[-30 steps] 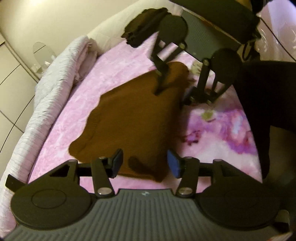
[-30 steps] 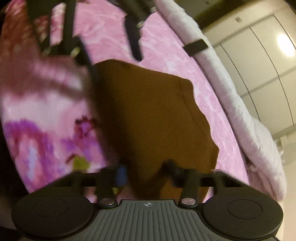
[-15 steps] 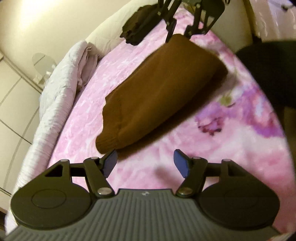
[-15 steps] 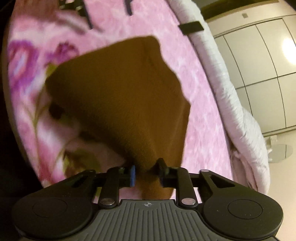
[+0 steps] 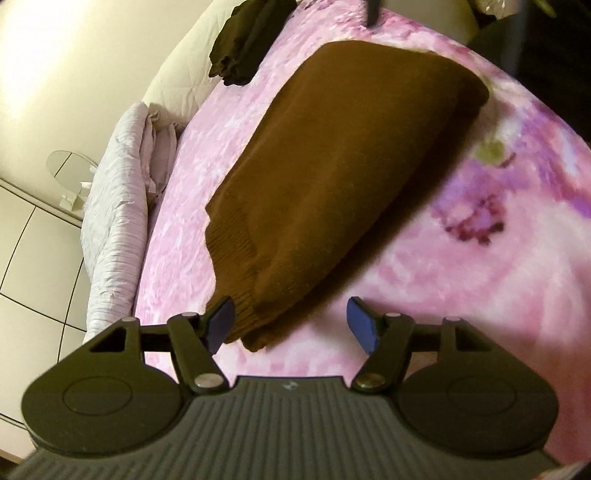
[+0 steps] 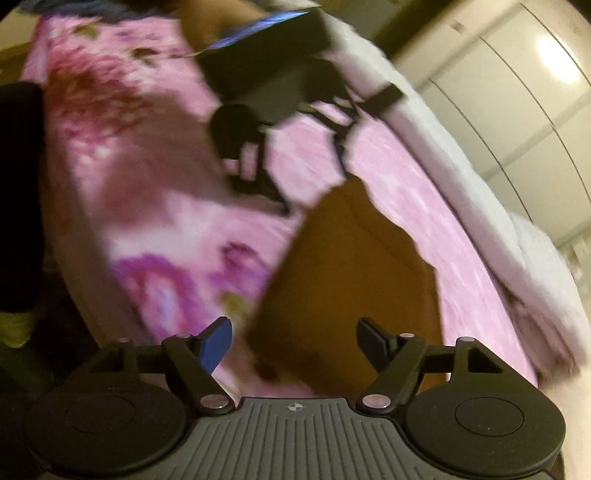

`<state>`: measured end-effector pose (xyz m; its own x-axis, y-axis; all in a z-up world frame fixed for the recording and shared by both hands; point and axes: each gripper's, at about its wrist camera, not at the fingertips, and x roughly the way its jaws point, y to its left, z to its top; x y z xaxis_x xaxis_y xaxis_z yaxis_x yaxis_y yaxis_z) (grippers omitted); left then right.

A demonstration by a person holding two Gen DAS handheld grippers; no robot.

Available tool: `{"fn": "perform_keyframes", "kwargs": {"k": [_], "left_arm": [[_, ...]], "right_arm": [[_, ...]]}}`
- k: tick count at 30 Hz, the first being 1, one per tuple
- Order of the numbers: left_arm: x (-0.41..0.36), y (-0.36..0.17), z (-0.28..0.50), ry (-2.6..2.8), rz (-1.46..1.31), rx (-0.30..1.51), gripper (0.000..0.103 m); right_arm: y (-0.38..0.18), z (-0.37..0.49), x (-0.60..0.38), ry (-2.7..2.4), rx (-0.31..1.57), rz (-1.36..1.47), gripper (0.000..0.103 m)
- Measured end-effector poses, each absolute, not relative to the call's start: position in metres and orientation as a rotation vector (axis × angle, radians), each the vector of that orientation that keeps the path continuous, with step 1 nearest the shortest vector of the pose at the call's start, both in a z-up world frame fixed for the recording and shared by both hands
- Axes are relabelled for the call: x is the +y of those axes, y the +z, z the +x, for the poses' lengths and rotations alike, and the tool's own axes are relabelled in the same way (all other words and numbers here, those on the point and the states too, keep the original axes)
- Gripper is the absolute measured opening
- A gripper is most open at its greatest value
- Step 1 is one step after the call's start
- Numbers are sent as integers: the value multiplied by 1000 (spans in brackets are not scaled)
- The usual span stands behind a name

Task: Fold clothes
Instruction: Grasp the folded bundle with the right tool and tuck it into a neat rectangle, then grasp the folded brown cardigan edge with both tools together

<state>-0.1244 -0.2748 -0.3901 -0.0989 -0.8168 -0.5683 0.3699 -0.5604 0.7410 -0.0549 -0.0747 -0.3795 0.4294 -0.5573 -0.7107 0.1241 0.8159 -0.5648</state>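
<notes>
Sweater (image 5: 332, 177) folded, flat on the pink bed (image 5: 480, 280). Left hand-held gripper (image 5: 290, 325) jaws wide, straddling the near ribbed hem, holding nothing. Right hand-held gripper (image 6: 295, 343) also wide, empty, over the opposite end; view blurred. Further off: white duvet (image 5: 114, 221) bunched along the bed edge, black garment (image 5: 247, 33) by the pillow.

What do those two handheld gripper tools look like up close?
Both look alike. The left gripper and the right gripper each have a dark grey ribbed body with a small round crosshair mark, two round black discs at the sides, black linkage arms with silver rivets, and blue pads on the fingers. No cables or sleeves show.
</notes>
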Motion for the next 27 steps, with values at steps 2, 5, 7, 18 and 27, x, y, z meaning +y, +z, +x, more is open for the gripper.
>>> {"fn": "perform_keyframes", "kwargs": {"k": [2,5,7,18,27], "left_arm": [[-272,-389,-123,-1784,1314,-531,65],[-268,-390,-121,-1789,1314,-528,65],[-266,-391,-121,-1789,1312,-534,65],[-270,-405,-144,-1737,1368,-740,68],[-283,-404,-159,-1743,1462,-703,26]], "right_arm": [[-398,-39,-68,-427,1098,-571,74],[-421,-32,-67,-430,1163,-708,74],[-431,-34,-72,-439,1188,-770,74],[-374,-74,-97,-476,1122,-652,31],[-400,-102,-70,-514,1180,-647,51]]}}
